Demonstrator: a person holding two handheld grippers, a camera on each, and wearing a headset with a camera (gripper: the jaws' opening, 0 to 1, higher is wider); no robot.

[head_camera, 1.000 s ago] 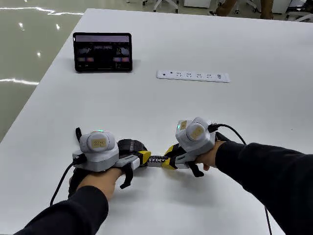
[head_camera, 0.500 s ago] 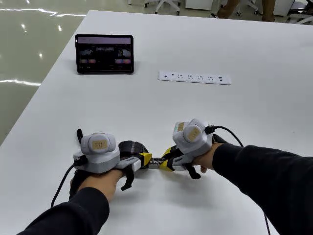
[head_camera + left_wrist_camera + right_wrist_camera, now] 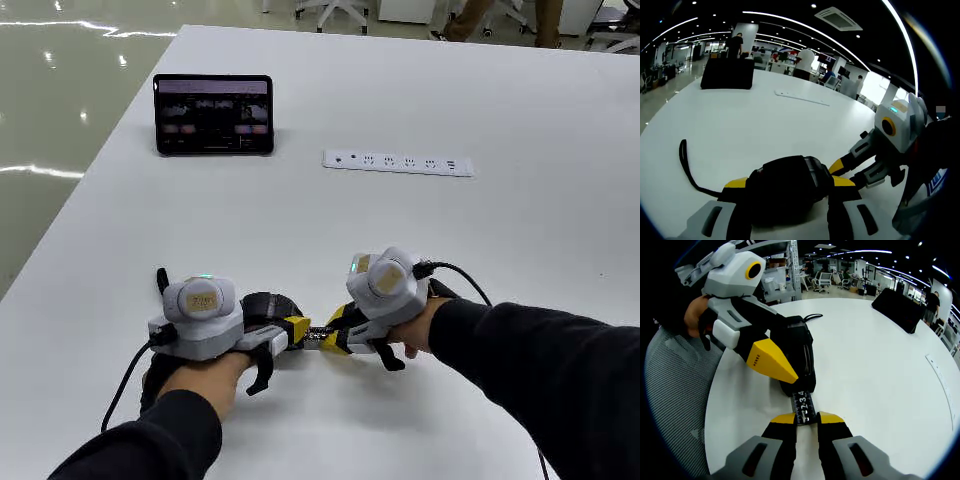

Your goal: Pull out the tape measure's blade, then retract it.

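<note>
Black rounded tape measure (image 3: 790, 187), numbered blade (image 3: 803, 406)

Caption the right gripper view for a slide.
Right gripper pinches the tape measure's blade, a short length out of the case clamped by the left gripper.

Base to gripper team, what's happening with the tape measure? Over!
Left gripper shut on tape measure case. Right gripper shut on blade, short stretch out. Tablet and power strip far back, not in the way.

Bright overhead strip lighting, floor (image 3: 60, 90) glare, fisheye edge distortion.
</note>
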